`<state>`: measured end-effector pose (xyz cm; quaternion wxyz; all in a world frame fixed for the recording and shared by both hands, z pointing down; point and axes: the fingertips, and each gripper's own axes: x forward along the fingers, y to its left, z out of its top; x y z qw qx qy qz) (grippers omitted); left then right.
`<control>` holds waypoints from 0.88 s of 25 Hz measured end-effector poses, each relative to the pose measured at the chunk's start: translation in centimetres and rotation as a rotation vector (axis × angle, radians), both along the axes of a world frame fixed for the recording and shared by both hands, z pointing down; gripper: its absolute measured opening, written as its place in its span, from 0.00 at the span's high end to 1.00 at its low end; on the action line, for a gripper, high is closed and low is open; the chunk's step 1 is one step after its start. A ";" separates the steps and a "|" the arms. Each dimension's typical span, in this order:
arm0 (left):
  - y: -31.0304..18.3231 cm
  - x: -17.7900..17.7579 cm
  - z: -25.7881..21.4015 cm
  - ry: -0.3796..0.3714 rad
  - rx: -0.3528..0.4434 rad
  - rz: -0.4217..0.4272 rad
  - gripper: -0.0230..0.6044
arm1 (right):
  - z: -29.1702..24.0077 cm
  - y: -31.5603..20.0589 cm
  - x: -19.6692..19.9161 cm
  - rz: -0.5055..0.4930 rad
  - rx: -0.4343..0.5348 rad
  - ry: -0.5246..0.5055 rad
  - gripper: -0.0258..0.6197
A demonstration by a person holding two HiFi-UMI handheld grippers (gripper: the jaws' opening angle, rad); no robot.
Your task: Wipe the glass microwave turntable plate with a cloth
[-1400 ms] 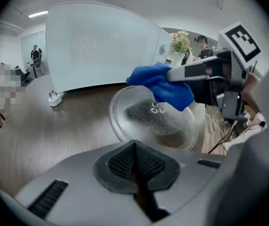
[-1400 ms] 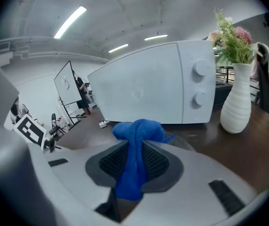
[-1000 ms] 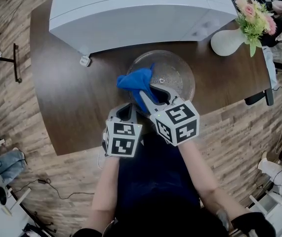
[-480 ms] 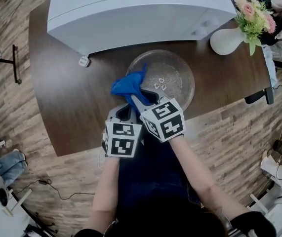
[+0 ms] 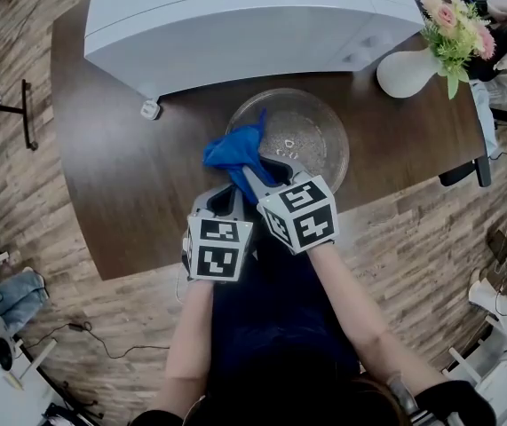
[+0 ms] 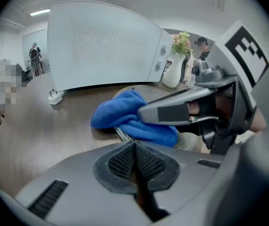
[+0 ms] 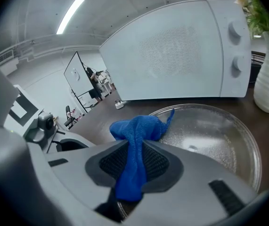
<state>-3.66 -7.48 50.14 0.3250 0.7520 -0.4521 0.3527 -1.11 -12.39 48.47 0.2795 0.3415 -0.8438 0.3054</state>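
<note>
The round glass turntable plate (image 5: 311,136) lies on the dark wooden table (image 5: 102,167) in front of the microwave. A blue cloth (image 5: 233,152) is bunched over the plate's left rim, and my right gripper (image 5: 255,174) is shut on it. In the right gripper view the cloth (image 7: 136,131) hangs out between the pads onto the plate (image 7: 209,131). My left gripper (image 5: 226,195) sits at the plate's near-left edge. Its jaws are closed, and the glass rim (image 6: 121,133) runs into their tip (image 6: 134,147). The cloth (image 6: 120,114) lies just beyond it.
A white microwave (image 5: 253,16) stands along the back of the table. A white vase with flowers (image 5: 408,74) is at the back right, and a small white plug (image 5: 152,109) sits left of the plate. The table's front edge (image 5: 146,260) runs under my grippers.
My right gripper dragged the cloth leftward across the plate to its left rim, then edged slightly back right. The left gripper and the plate have stayed put.
</note>
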 end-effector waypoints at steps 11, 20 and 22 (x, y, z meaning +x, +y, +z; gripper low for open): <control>0.0 0.1 0.0 -0.011 0.009 0.006 0.96 | 0.0 -1.1 4.2 0.096 0.001 0.022 0.84; 0.0 0.1 0.0 -0.005 0.004 0.002 0.96 | 0.0 -2.3 7.9 0.174 -0.001 0.051 0.84; 0.0 0.0 0.0 -0.005 0.004 0.001 0.96 | 0.0 -2.5 8.7 0.193 -0.001 0.056 0.84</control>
